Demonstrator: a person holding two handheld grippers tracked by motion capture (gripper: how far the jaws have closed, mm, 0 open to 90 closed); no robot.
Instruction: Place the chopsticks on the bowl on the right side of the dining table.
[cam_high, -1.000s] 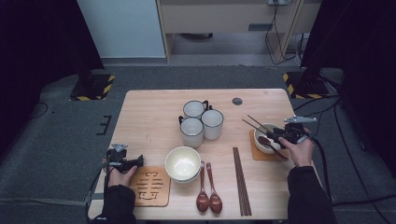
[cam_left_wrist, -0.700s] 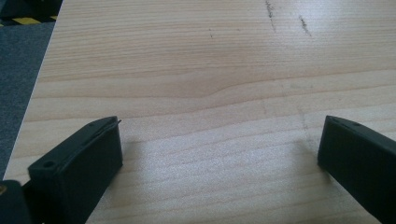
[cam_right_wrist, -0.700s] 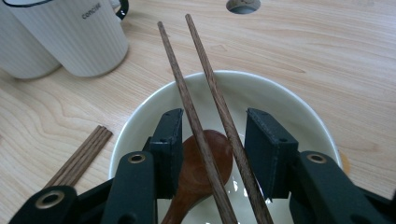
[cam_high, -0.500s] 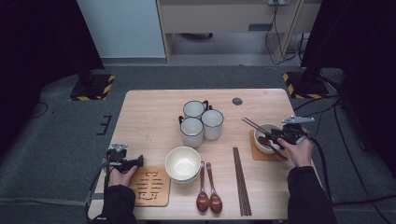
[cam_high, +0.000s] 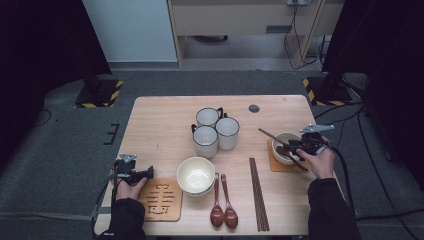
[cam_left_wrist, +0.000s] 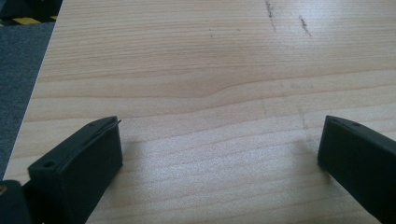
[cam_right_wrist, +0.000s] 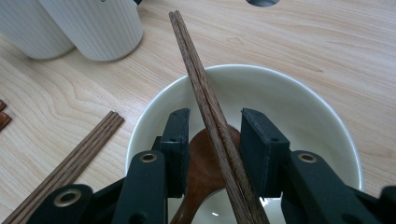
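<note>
The right gripper (cam_right_wrist: 212, 140) hangs over the white bowl (cam_right_wrist: 299, 107), and its jaws have just been closing around the pair of dark wooden chopsticks (cam_right_wrist: 205, 102), which lie across the rim between them; a gap shows on each side, so the pads do not press yet. Under the jaws a brown wooden spoon (cam_right_wrist: 201, 172) rests inside the bowl (which sits on an orange coaster (cam_high: 280, 165)). The left gripper (cam_left_wrist: 219, 144) stands wide open over bare table (cam_left_wrist: 196, 70), holding nothing.

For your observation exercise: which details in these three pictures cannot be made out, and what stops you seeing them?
- Right gripper view: the chopsticks run between the right claw, whose jaws have just been closing; contact is unclear.
- Same view: the spoon in the bowl is partly hidden by the jaws.
- High view: the mat is mostly covered by the bowl.
</note>
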